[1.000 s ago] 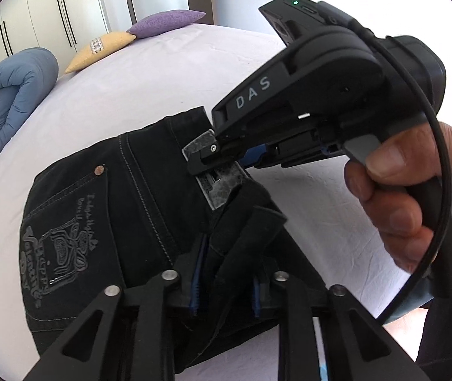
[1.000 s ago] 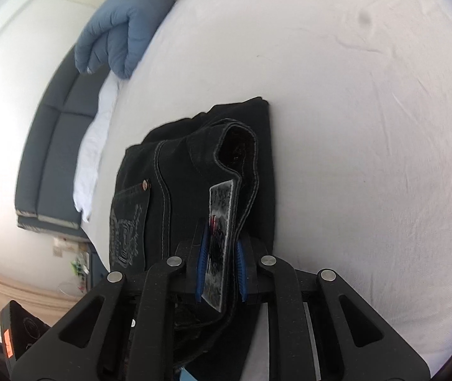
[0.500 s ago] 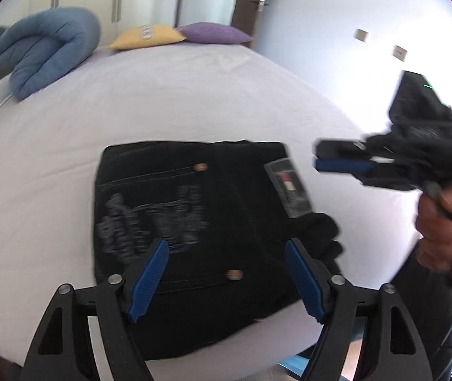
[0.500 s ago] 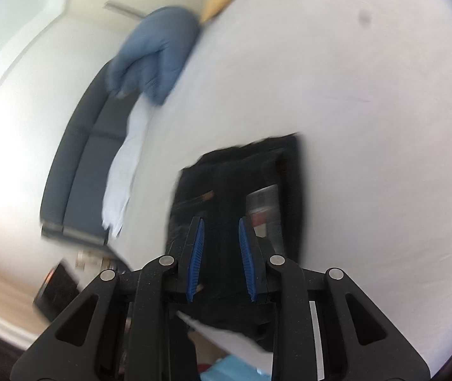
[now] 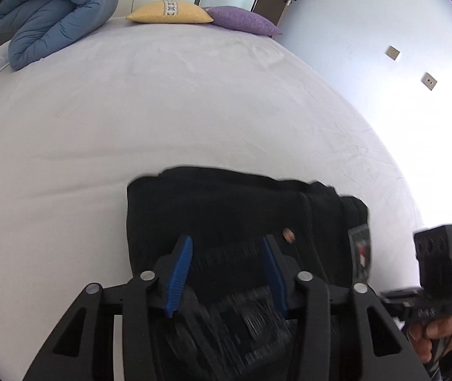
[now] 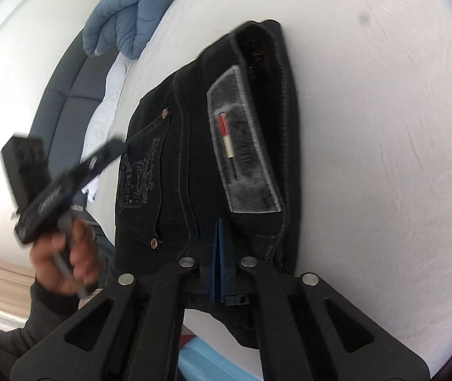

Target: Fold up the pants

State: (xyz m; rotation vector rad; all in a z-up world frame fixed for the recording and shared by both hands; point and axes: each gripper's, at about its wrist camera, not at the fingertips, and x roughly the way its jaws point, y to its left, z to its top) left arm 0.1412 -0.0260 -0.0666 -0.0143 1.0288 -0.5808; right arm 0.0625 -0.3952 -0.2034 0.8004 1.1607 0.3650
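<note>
Left wrist view: my left gripper (image 5: 227, 273) hangs over the folded black pants (image 5: 241, 209), its blue-padded jaws spread apart with dark denim showing between them and nothing clamped. The pants lie in a compact folded bundle on the white bed (image 5: 162, 111), near its front edge, with a copper rivet (image 5: 288, 234) and a grey waistband label (image 5: 360, 250) facing up. Beyond the pants the sheet runs back to a rolled blue duvet (image 5: 57, 12), a yellow pillow (image 5: 170, 12) and a purple pillow (image 5: 241, 20) at the far end of the bed. At the lower right edge of this view my right hand (image 5: 432, 338) grips the handle of the other tool, off to the side of the pants; its fingers are blurred here. From the right wrist view, my right gripper (image 6: 218, 247) sits at the near end of the bundle with its blue pads pressed together; no cloth shows between them, though the tips lie right against the denim. The same view shows the pants (image 6: 194, 165) lengthwise, the embroidered back pocket (image 6: 138, 174) on one side and the grey label (image 6: 245, 146) with its red-and-white tab beside the turned-up waistband. My left hand (image 6: 64, 260) holds its tool, blurred, off the bed's edge, with a dark grey sofa (image 6: 64, 101) behind it and the blue duvet (image 6: 130, 9) at the top.
</note>
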